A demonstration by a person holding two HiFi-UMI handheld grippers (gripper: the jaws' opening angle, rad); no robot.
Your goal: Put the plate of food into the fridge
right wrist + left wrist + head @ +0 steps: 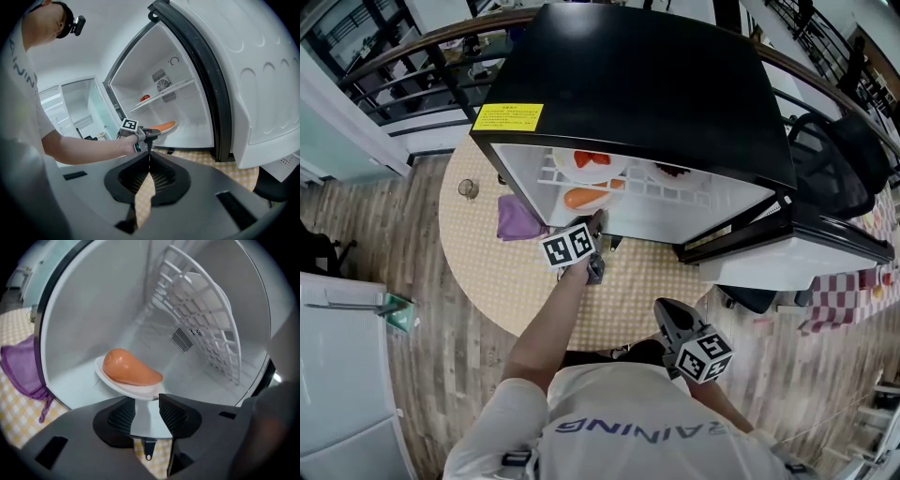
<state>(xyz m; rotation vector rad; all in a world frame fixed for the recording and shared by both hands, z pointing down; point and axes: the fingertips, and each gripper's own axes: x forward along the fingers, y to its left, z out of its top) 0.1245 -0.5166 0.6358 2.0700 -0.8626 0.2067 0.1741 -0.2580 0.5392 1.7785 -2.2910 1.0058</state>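
Observation:
A white plate (104, 376) carrying an orange piece of food (131, 369) rests on the floor of the open fridge (637, 84), near its front edge. My left gripper (146, 399) is at the fridge mouth right behind the plate, jaws open, and the pads do not press on the rim. In the head view the left gripper (598, 225) reaches to the orange food (581, 198). My right gripper (670, 319) hangs back near my body, shut and empty. The right gripper view shows the plate (164, 127) low in the fridge.
A wire shelf (201, 319) spans the fridge above the plate and holds a second plate with red food (591, 161). The fridge door (787, 244) stands open to the right. A purple cloth (517, 217) lies on the round checked table (478, 262), left of the fridge.

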